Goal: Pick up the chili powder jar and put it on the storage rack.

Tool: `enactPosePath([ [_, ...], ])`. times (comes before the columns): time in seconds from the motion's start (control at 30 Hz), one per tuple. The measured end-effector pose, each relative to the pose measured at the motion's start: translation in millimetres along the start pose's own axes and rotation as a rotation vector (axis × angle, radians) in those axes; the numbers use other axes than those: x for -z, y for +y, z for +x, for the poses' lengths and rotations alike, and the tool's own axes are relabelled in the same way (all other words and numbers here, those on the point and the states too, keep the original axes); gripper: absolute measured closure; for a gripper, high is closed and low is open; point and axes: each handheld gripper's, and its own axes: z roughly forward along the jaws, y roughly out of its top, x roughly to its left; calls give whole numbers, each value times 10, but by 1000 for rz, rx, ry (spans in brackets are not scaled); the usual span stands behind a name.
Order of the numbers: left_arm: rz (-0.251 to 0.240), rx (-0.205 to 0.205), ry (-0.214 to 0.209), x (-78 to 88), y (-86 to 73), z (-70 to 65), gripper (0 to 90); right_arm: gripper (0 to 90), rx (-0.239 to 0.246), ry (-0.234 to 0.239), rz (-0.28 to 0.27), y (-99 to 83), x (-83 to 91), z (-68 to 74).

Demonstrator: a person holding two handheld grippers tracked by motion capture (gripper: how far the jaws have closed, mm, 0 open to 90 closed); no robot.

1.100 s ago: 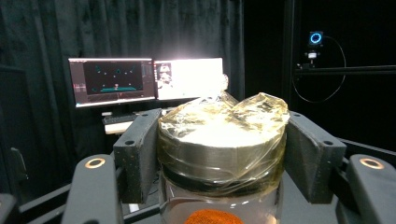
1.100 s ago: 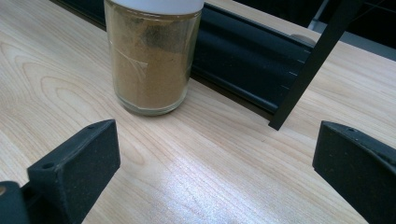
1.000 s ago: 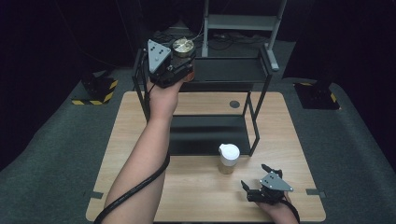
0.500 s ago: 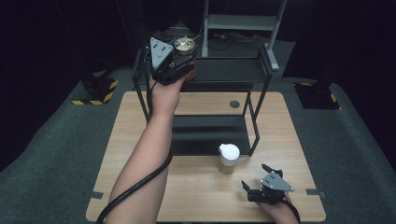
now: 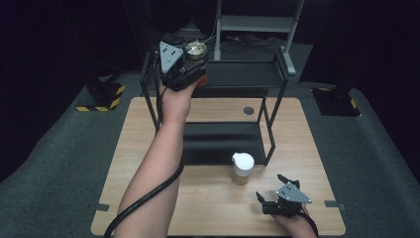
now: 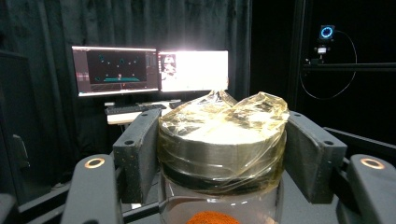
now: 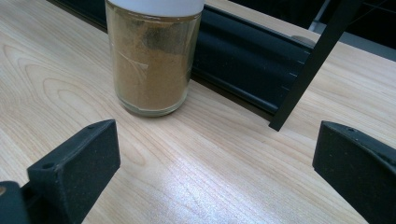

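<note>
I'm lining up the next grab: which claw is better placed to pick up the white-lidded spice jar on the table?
Right. The right claw sits open just short of the white-lidded jar, facing it; the left claw is shut on the foil-wrapped jar at the rack's top shelf.

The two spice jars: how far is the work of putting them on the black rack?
Nothing looks finished yet. In hand: the left gripper is shut on the wrapped-lid jar at the top shelf of the rack; whether it already stands there I cannot tell. Left: the white-lid jar stands on the table before the open right gripper, untouched.
</note>
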Motion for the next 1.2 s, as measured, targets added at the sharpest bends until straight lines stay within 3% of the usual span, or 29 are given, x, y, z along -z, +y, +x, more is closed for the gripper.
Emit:
enactPosePath([
  [0.23, 8, 28, -7, -2, 29, 15, 330, 0, -1, 1, -1, -1, 0, -2],
  [0.37, 19, 20, -3, -7, 45, -19, 294, 0, 5, 1, -1, -1, 0, 5],
  [0.7, 35, -32, 15, 54, 81, -184, 7, 0, 19, 2, 0, 2, 1, 14],
  [1.03, 34, -56, 19, 222, 70, -210, 4, 0, 24, 3, 3, 8, -2, 17],
  [1.2, 24, -47, 17, 330, 24, -198, 4, 0, 28, 5, 5, 10, -6, 16],
])
